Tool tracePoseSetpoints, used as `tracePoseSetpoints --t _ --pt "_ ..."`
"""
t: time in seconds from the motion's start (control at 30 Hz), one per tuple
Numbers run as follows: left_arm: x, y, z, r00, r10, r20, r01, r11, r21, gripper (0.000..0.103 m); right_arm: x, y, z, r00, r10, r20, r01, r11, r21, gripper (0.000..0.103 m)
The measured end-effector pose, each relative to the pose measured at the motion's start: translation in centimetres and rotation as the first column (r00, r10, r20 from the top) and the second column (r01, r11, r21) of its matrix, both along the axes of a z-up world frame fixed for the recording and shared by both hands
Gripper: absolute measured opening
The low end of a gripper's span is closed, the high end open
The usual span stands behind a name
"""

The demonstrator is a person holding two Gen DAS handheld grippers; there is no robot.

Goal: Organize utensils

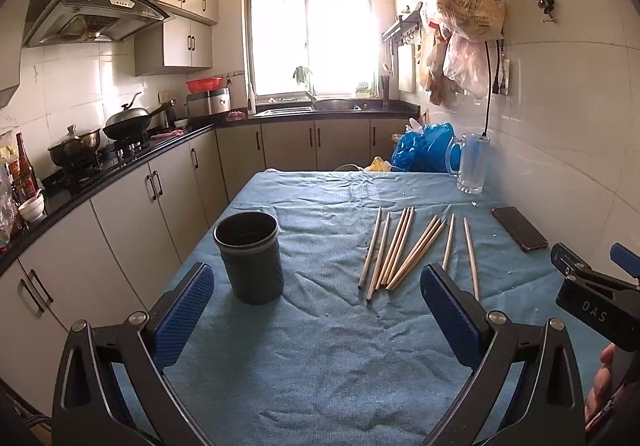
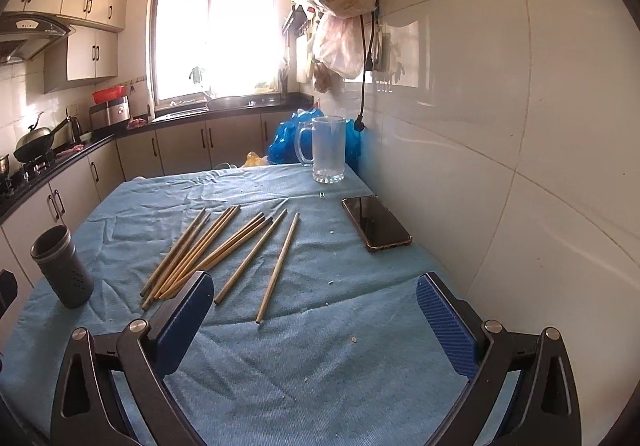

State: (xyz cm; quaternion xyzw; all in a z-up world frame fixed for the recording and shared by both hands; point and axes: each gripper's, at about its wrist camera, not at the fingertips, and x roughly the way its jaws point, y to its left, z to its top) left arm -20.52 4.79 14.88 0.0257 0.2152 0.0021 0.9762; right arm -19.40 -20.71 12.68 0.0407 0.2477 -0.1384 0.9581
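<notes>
both jaws are seen spread wide with nothing held: left gripper (image 1: 318, 292), right gripper (image 2: 314, 300).

the pale wooden chopsticks (image 2: 208, 250) are laid loose on the blue cloth-covered desk (image 2: 320, 366), none yet in the dark grey perforated cylindrical holder (image 1: 250, 258), which stands upright and appears empty, well apart to the left of the sticks.

key relation: the long axes of the sticks run roughly away from the cameras, fanned slightly, near ends pointed back toward the grippers. in the right wrist view the two outlying sticks are found ahead between the jaws, left of centre; the main bunch is partly hidden behind the left pad. in the left wrist view the holder sits just inside the left pad and the bunch nearer the right pad.

judgement: the right gripper is better placed for the outer single stick (image 2: 278, 266); the jaws would have to close across the shaft, not along it. the left is nearer the holder and could be used to steady it.

a black smartphone (image 2: 376, 222) and a clear glass mug (image 2: 326, 150) are left beside the wall, clear of the sticks.
</notes>
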Motion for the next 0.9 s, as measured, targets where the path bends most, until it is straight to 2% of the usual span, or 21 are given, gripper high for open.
tracePoseSetpoints --t 0.37,0.57,0.7,0.83,0.9 --pt "-0.2 0.6 2.5 0.999 0.037 0.020 -0.036 0.999 -0.026 0.103 -1.0 -0.3 1.5 1.000 0.014 0.016 -0.014 1.000 -0.006 0.102" --pt "0.5 1.0 4.1 0.998 0.042 0.036 -0.042 0.999 -0.001 0.103 -0.9 -0.7 2.6 0.999 0.030 0.032 -0.030 0.999 -0.010 0.102" --pt "1.5 0.7 5.2 0.997 0.038 0.065 -0.041 0.998 0.048 0.103 -0.4 -1.0 3.2 0.998 0.045 0.037 -0.044 0.999 -0.011 0.102" --pt "4.1 0.1 5.8 0.999 -0.036 0.021 0.035 0.999 0.041 0.103 0.8 -1.4 3.1 0.997 0.080 0.013 -0.081 0.997 0.014 0.102" --pt "6.3 -0.3 5.9 0.998 -0.060 -0.030 0.061 0.998 0.026 0.103 1.7 -2.0 2.8 0.995 0.101 -0.003 -0.101 0.994 0.031 0.102"
